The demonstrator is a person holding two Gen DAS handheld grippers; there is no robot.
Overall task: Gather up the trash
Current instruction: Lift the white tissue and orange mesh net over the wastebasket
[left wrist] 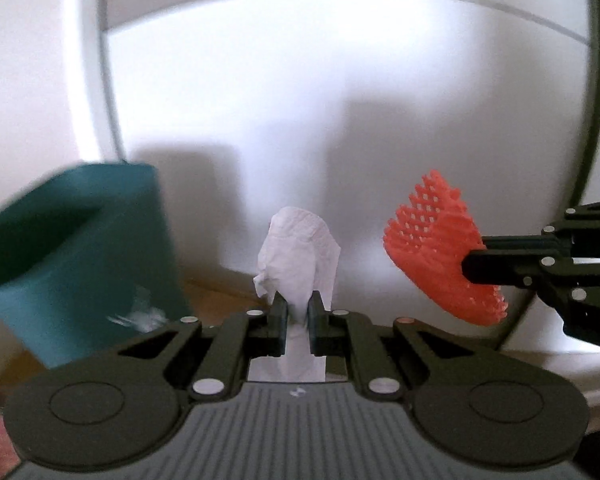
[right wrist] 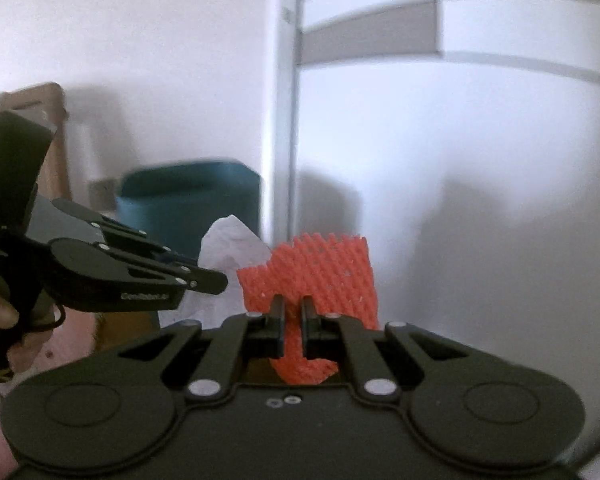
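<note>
The left gripper (left wrist: 297,312) pinches a crumpled white tissue (left wrist: 296,256), the right gripper (right wrist: 291,320) a red foam net (right wrist: 312,272) — either light scrap could miss the teal plastic bin (left wrist: 80,256).

I see my left hand-held gripper (left wrist: 297,312), matte black linkages, silver rivets, ribbed grey body; the right hand-held gripper (right wrist: 291,316) matches, white lettering alongside.

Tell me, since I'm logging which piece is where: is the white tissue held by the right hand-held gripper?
No, the right hand-held gripper is shut on the red foam net; the white tissue sits in the left hand-held gripper.
</note>
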